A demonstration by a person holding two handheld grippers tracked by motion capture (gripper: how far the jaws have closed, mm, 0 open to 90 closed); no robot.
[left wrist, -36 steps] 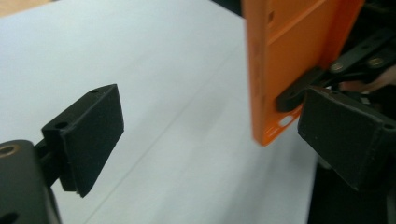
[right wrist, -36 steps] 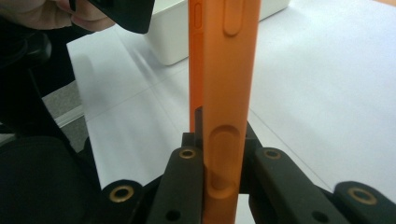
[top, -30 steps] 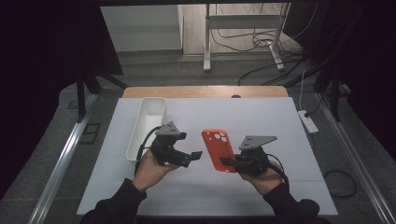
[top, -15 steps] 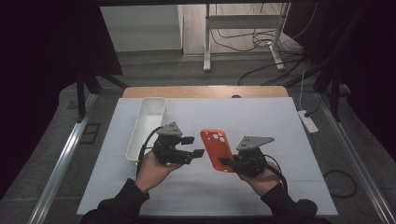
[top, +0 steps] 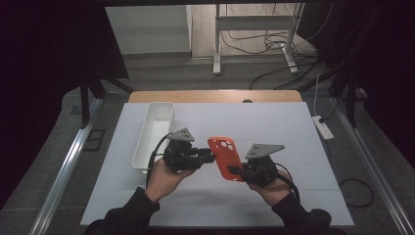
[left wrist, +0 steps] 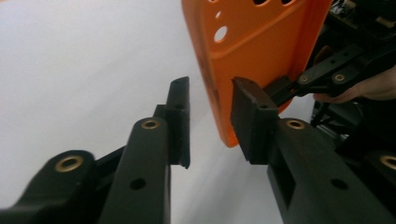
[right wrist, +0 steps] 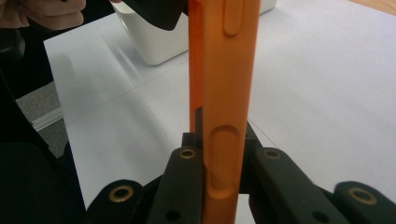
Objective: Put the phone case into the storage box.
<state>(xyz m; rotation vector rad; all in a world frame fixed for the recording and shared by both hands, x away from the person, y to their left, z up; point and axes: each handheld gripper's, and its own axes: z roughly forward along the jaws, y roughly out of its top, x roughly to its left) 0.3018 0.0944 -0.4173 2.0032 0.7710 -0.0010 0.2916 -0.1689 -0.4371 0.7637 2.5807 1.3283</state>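
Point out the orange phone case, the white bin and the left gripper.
orange phone case (top: 226,157), high view, its back panel.
white bin (top: 145,135), high view, its left wall.
left gripper (left wrist: 210,116), left gripper view, midway between fingertips.

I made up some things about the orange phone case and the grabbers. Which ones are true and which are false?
1. The right gripper is clamped on the orange phone case. True.
2. The left gripper squeezes the case tightly. False: its jaws have just been closing and the case's edge sits between them, but one pad still stands apart from it.
3. The white bin holds the case. False: the case is held up beside the bin, over the white table.
4. The case has round holes near one end. True.
5. The bin stands on the left gripper's side of the table. True.
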